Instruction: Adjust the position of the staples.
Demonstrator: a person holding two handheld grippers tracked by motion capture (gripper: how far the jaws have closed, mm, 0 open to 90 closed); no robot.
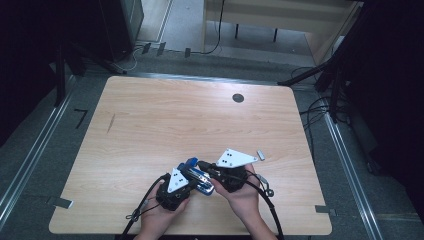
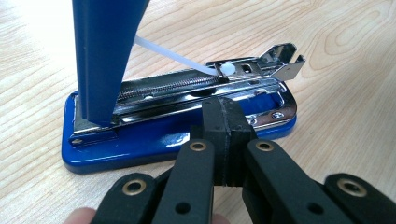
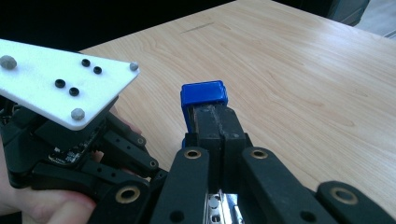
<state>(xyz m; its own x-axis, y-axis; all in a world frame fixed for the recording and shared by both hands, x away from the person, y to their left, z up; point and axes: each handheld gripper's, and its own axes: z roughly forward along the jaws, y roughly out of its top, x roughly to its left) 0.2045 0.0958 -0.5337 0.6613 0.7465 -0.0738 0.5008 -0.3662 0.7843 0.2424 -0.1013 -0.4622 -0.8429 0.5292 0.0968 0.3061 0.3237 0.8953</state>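
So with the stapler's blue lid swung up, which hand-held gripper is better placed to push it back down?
Probably the right hand-held gripper: its shut jaws sit against the raised blue lid. The left hand-held gripper, also shut, sits low at the stapler's blue base, likelier to steady it.

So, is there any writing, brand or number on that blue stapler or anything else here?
None can be read.
The stapler bears no visible lettering on its blue base, raised lid or metal rail.
The table is bare wood grain; its small dark disc shows no marking.
The grey plate has only dots and holes.
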